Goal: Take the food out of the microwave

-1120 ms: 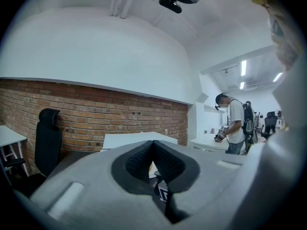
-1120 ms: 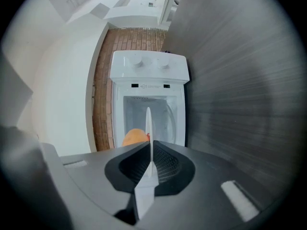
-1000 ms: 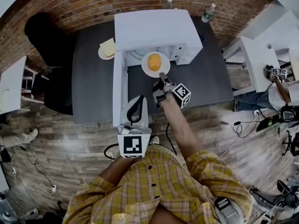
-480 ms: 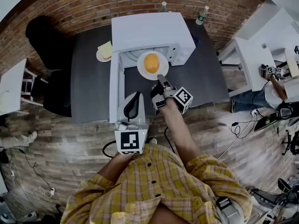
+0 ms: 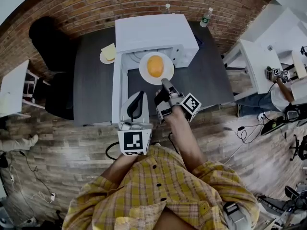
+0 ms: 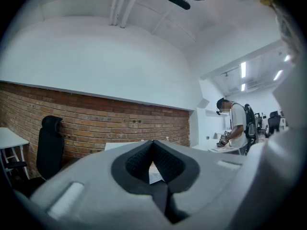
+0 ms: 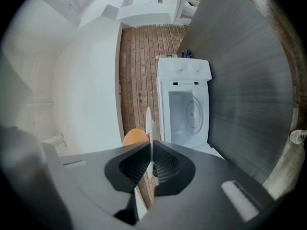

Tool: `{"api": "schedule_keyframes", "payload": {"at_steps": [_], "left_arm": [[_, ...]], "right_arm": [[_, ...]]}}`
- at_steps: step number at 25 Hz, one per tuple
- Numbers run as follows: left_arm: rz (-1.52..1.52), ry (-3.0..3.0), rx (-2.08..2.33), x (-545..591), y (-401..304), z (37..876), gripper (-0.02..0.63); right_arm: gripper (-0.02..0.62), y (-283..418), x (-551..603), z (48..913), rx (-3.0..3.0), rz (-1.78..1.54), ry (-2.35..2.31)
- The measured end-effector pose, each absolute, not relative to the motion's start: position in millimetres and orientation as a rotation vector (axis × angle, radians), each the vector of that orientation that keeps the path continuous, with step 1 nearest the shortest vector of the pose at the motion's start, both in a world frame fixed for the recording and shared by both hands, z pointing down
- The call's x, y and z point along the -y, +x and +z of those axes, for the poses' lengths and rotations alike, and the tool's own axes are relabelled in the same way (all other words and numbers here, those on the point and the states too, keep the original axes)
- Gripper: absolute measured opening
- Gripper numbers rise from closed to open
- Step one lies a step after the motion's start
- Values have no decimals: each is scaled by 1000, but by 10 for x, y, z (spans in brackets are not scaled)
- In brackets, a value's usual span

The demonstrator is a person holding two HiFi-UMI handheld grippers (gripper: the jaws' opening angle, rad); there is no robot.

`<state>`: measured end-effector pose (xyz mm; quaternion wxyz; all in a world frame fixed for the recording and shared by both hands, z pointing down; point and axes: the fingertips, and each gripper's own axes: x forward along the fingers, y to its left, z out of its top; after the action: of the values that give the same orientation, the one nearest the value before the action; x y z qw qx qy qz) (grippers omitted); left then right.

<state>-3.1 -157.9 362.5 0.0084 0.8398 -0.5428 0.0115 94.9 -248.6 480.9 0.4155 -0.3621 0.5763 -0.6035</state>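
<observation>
- Our right fingers [image 7: 165, 162] are nearly together, pinching the plate [image 7: 148, 121] by its rim.
- We see orange food [image 5: 155, 65] on that plate, just outside the open microwave [image 5: 156, 32].
- Our left fingers [image 6: 139, 159] are pressed together, empty, beside the swung-out door [image 5: 120, 87].
- That microwave stands on a dark counter [image 5: 96, 80].

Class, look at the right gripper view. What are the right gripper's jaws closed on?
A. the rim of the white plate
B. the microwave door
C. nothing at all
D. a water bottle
A: the right gripper pinches the thin rim of the plate, which carries the orange food, in front of the open microwave.
</observation>
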Motion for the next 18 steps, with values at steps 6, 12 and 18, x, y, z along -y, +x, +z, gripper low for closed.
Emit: {"api": "schedule_keyframes", "payload": {"at_steps": [6,12,18], "left_arm": [[14,2620,1709,1536,-43,3581,0],[-4,2606,1723,1513,-45,3576,0],[-23,2612,1729,1493,-33,3534,0]], "right_arm": [[18,958,2306,4617,-1459,-1496,-895],[18,961,2176,4397,-1481,-1465,-856],[18,1018,2051,4278,-1485,-1449,-841]]}}
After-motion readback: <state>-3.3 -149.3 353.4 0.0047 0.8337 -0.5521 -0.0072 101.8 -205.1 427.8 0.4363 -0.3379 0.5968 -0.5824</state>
